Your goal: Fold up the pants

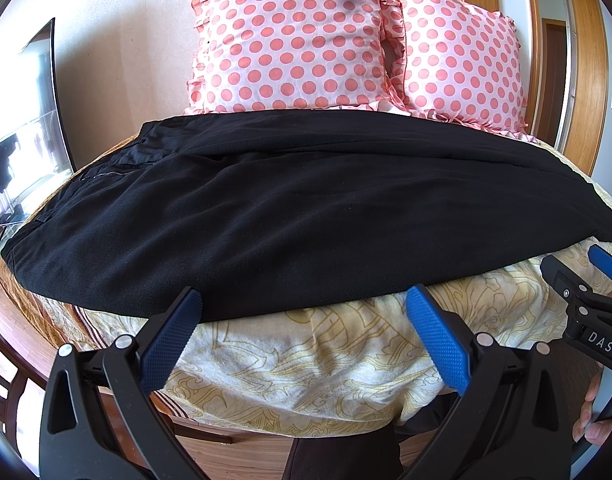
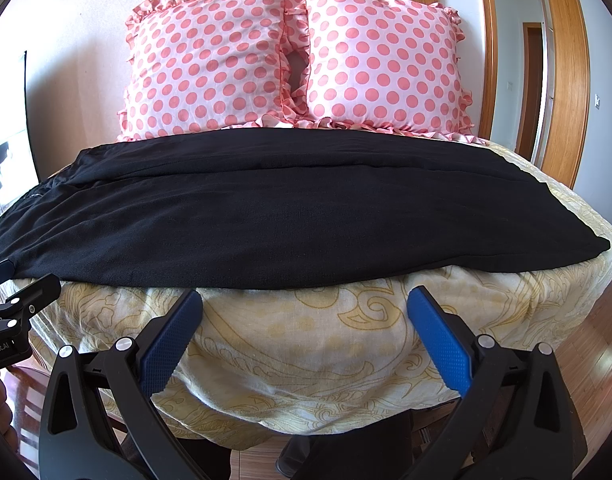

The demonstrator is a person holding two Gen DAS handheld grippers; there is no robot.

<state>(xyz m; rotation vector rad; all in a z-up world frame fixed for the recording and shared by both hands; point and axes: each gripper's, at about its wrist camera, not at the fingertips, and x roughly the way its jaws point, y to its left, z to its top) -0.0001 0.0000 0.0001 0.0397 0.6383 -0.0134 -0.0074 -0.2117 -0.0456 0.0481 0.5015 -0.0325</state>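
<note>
Bedspread (image 1: 346, 364), cream with gold scrolls, carries black pants (image 1: 290, 216) lying flat crosswise before two polka-dot pillows (image 2: 294, 60), long axis left to right, waistband leftward. Left gripper (image 1: 304, 300) and right gripper (image 2: 306, 300) hover apart-jawed, empty, at its near edge.

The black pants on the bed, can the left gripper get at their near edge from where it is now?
Probably yes. The left gripper is open, its fingertips right at the near edge of the black pants, and nothing lies between them on the bedspread.
</note>
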